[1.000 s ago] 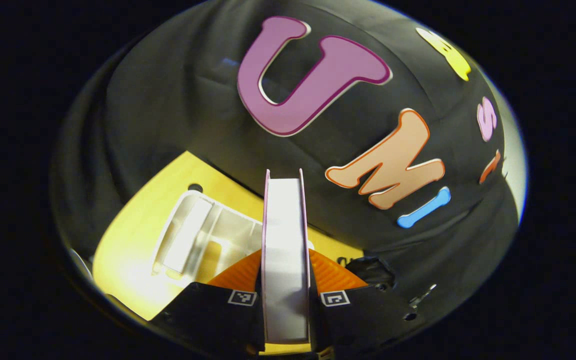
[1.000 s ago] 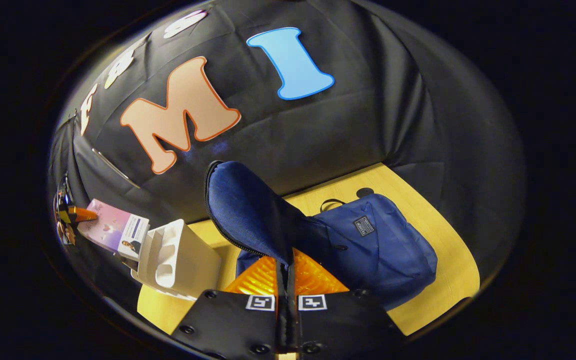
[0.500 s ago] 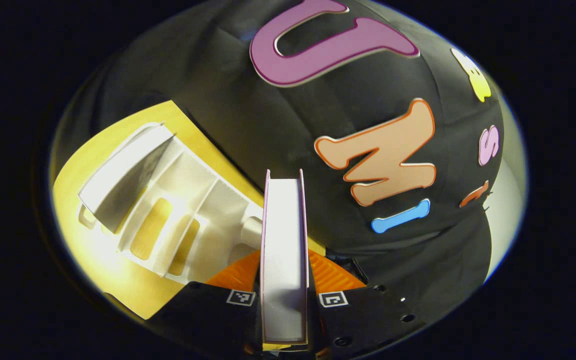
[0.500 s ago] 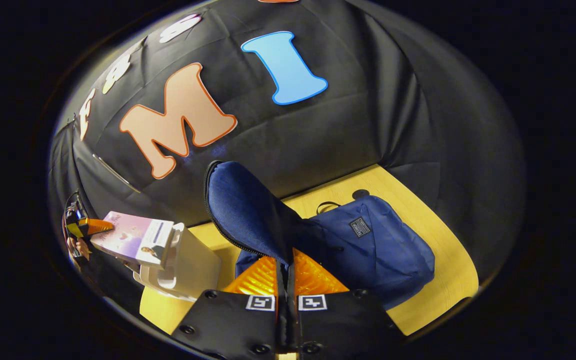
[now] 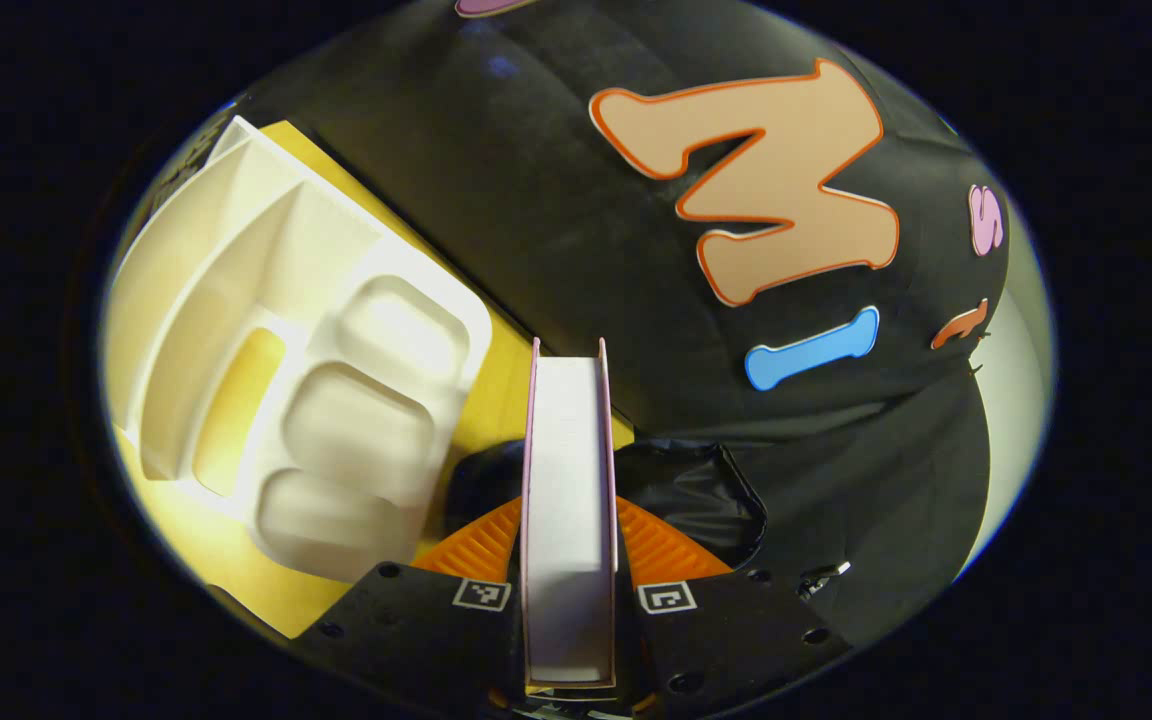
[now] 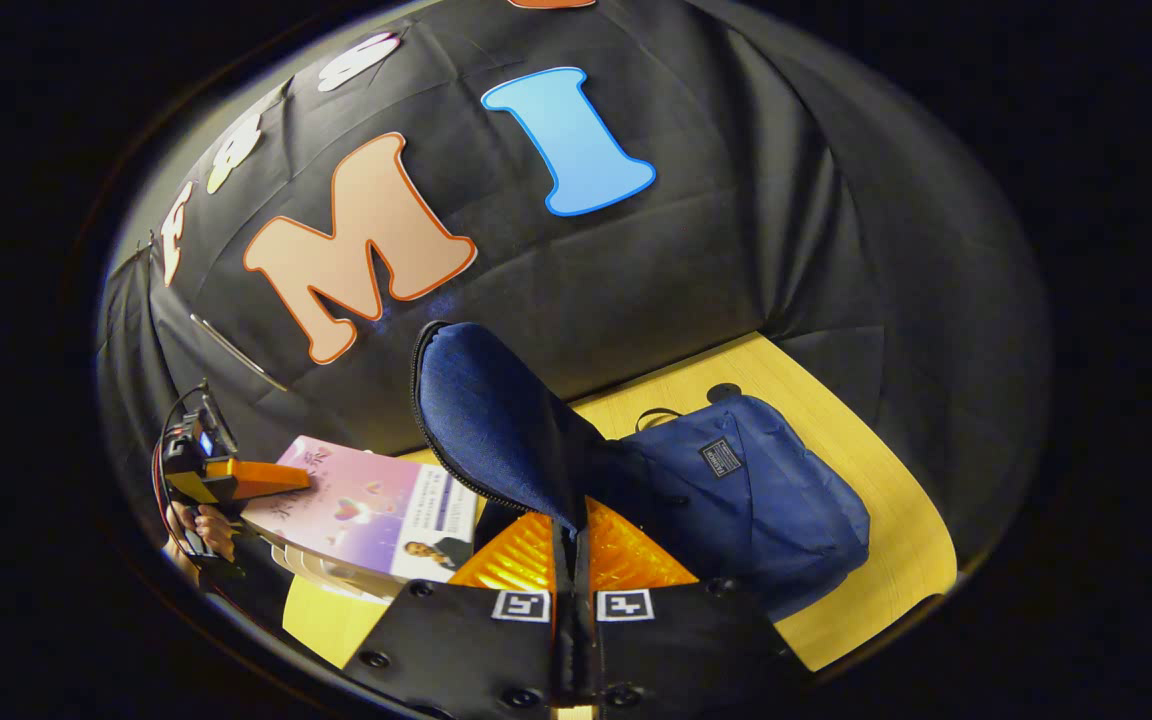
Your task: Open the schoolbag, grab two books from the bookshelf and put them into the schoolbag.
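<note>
Yellow surface (image 6: 866, 520) runs under a black cloth wall, carrying the blue schoolbag (image 6: 766, 510) and a white bookshelf (image 5: 316, 390). Left tongs (image 5: 569, 540) are clamped on 1 book (image 5: 568, 480), its page edge standing upright between both fingers. In the right gripper view that same book appears with its pink cover up, held at its far-left end. Right tongs (image 6: 573, 545) are pinched closed on the bag's flap (image 6: 496, 420), holding it lifted.

Risks, as I judge them: the book is gripped near 1 end, so it could sag or twist loose on the way across. If the flap slips or droops, the mouth narrows and the book's corner may catch on the zip edge. The bag lies just beyond the right tongs, and the book hangs near its left side.
</note>
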A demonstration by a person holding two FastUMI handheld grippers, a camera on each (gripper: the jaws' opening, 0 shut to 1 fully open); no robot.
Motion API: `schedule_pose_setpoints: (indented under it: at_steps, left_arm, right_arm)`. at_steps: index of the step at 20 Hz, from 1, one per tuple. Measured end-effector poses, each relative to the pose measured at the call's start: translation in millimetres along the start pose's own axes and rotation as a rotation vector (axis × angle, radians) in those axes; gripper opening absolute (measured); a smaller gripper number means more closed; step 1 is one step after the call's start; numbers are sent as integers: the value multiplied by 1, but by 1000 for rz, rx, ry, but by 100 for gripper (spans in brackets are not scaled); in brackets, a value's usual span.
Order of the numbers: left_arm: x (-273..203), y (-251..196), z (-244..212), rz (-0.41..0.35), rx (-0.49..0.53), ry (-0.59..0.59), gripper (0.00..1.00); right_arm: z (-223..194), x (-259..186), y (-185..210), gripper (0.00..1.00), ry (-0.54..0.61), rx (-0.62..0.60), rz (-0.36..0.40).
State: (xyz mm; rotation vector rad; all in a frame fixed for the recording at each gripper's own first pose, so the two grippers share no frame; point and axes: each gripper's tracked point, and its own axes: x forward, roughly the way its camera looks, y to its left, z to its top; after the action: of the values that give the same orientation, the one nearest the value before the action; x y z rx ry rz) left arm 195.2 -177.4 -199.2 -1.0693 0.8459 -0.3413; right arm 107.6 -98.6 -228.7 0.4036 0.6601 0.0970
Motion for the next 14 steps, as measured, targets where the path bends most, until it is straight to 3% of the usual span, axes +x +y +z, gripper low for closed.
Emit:
schedule_pose_setpoints:
  at_steps: [7, 14]
  left_arm:
    - [72, 1, -46, 42, -18, 72, 32]
    - [138, -11, -94, 33, -72, 117, 32]
  right_arm:
    - [4, -2, 1, 4, -8, 8, 19]
    - [17, -6, -2, 4, -32, 9, 33]
